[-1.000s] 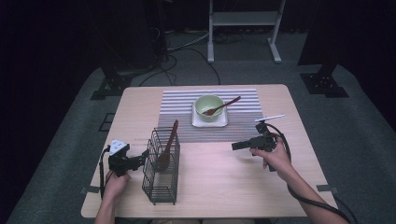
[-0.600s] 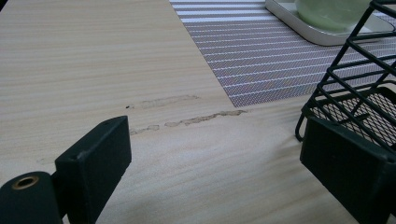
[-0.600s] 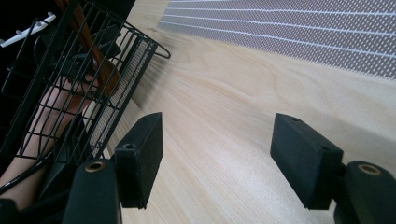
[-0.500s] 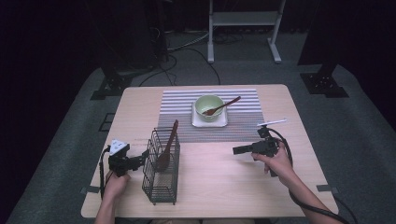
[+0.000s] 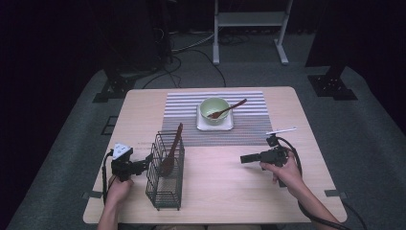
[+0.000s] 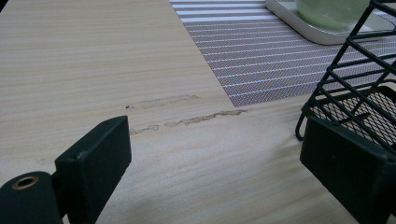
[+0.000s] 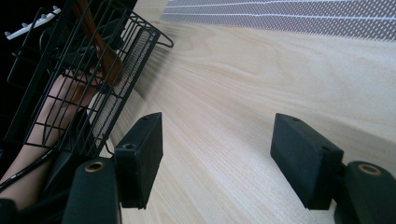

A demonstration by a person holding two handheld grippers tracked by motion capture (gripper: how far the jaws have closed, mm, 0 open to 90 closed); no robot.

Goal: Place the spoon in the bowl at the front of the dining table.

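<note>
I see my left claw (image 5: 143, 165) spread wide, empty, just beside a black wire basket (image 5: 165, 184) holding a wooden spatula (image 5: 171, 151). My right claw (image 5: 246, 158) is also wide and empty, low over bare counter (image 5: 220, 187), pointing toward the basket.

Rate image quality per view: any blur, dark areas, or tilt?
High view: table evenly lit, surrounding floor dark, slightly soft. Left gripper view: tabletop grain sharp; green bowl at the top edge cropped and soft. Right gripper view: horizon strongly tilted, wire basket dim against a black corner, near tongs a little soft.
</note>
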